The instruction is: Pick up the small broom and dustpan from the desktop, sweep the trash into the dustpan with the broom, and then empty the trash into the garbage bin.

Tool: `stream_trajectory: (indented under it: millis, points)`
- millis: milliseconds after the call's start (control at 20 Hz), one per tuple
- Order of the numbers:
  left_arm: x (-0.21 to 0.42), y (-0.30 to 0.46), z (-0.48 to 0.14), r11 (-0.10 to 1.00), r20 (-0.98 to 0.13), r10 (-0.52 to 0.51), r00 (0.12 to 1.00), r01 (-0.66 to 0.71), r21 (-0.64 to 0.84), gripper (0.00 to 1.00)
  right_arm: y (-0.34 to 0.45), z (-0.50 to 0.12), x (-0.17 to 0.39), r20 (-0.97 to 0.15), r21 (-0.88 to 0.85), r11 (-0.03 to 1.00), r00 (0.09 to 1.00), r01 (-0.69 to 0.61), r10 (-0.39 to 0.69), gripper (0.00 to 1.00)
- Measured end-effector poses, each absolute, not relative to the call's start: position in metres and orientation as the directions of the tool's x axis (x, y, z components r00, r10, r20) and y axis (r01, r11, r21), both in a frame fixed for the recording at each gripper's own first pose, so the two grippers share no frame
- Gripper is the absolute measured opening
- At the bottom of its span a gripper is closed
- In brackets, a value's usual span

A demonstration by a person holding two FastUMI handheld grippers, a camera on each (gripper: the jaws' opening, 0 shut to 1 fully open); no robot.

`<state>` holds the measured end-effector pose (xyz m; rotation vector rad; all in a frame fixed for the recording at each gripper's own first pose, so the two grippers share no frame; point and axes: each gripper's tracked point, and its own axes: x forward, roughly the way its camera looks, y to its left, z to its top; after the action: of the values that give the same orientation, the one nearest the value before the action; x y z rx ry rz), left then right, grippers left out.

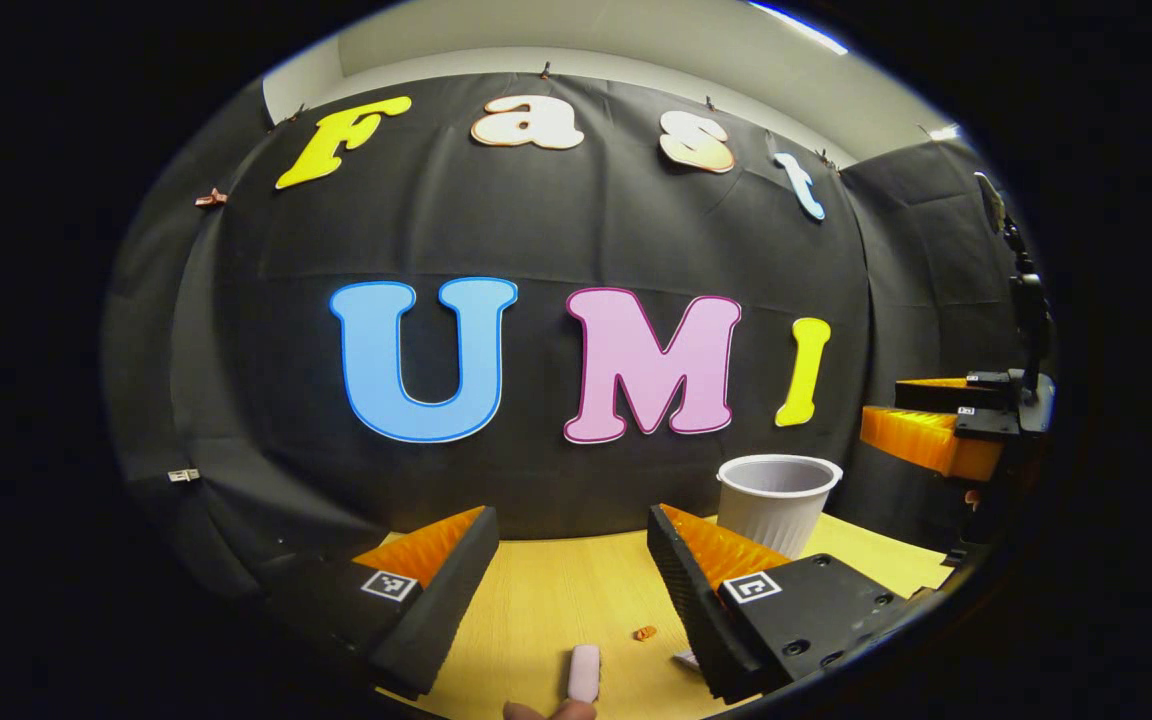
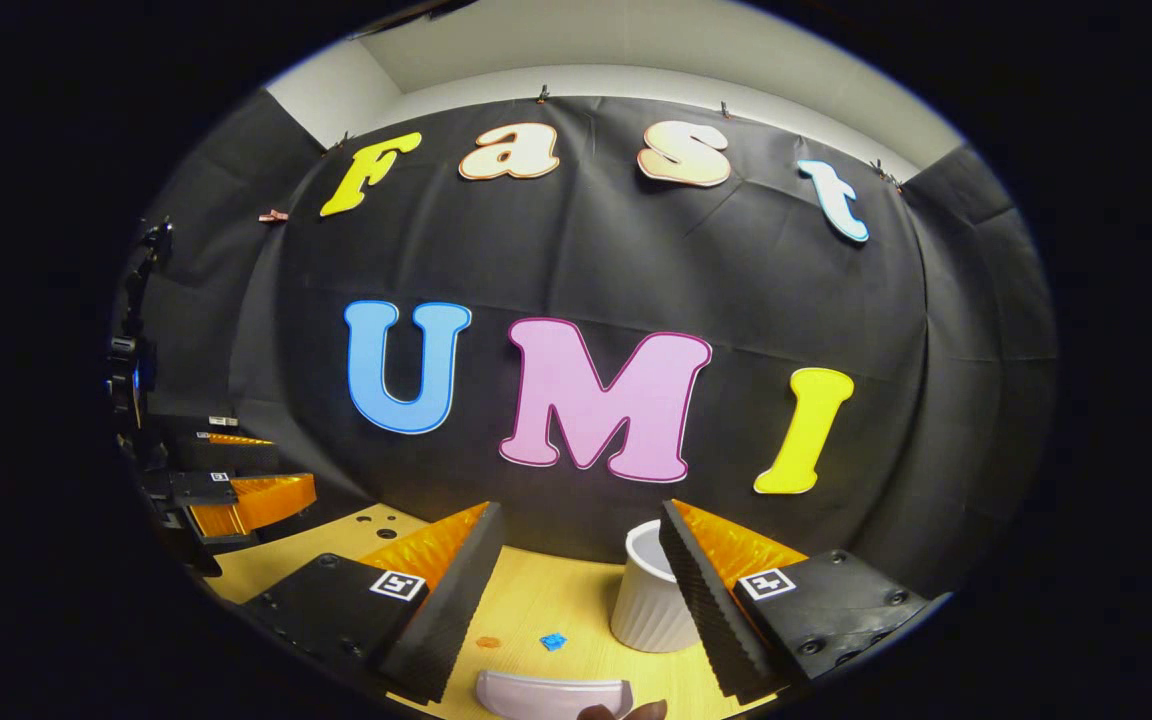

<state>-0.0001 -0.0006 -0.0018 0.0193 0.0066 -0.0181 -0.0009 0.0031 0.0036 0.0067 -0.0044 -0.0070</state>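
Observation:
My left gripper (image 1: 572,520) is open above the wooden desktop (image 1: 546,600), with nothing between its fingers. Below it, at the near edge, lies a pale pink rounded handle (image 1: 584,672); I cannot tell whether it belongs to the broom or the dustpan. An orange scrap (image 1: 644,632) and a white scrap (image 1: 686,658) lie beside it. My right gripper (image 2: 581,510) is also open and empty. Under it sits a pale pink curved piece (image 2: 554,695), which looks like the dustpan. An orange scrap (image 2: 487,642) and a blue scrap (image 2: 553,641) lie just beyond that piece. The white ribbed bin (image 2: 648,600) stands upright by the right finger.
The white bin (image 1: 776,500) stands at the back right of the desktop, near the black wall. The other gripper (image 1: 936,430) hangs at the far right of the left gripper view, and the other gripper (image 2: 236,500) at the far left of the right gripper view. A fingertip (image 1: 551,710) shows at the bottom edge.

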Motion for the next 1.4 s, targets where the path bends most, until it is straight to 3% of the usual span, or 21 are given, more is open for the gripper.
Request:
stream_trajectory:
  millis: [350,550,700,950,1400]
  points:
    - [0.000,-0.003,-0.005,0.999,-0.009,-0.032,0.999,0.032,0.023,0.95,0.005,0.000,-0.011,-0.015,-0.001,1.000,1.000,0.001,-0.001,0.97]
    - [-0.004,-0.002,-0.020,0.999,-0.040,-0.037,0.999,0.038,0.028,0.95,0.022,-0.048,-0.031,-0.223,0.020,0.996,0.971,-0.082,0.085,0.97]
    - [-0.006,0.000,-0.035,0.999,-0.071,-0.033,0.997,0.036,0.027,0.95,0.021,-0.137,-0.059,-0.477,0.043,0.994,0.872,-0.102,0.110,0.97]
    - [-0.011,0.007,-0.058,0.998,-0.112,-0.026,0.993,0.032,0.052,0.95,0.028,-0.257,-0.108,-0.749,0.092,0.993,0.652,-0.075,0.119,0.96]
    - [-0.021,0.015,-0.094,0.998,-0.180,-0.028,0.983,0.039,0.058,0.95,0.029,-0.381,-0.137,-0.935,0.087,0.996,0.345,0.016,0.076,0.88]
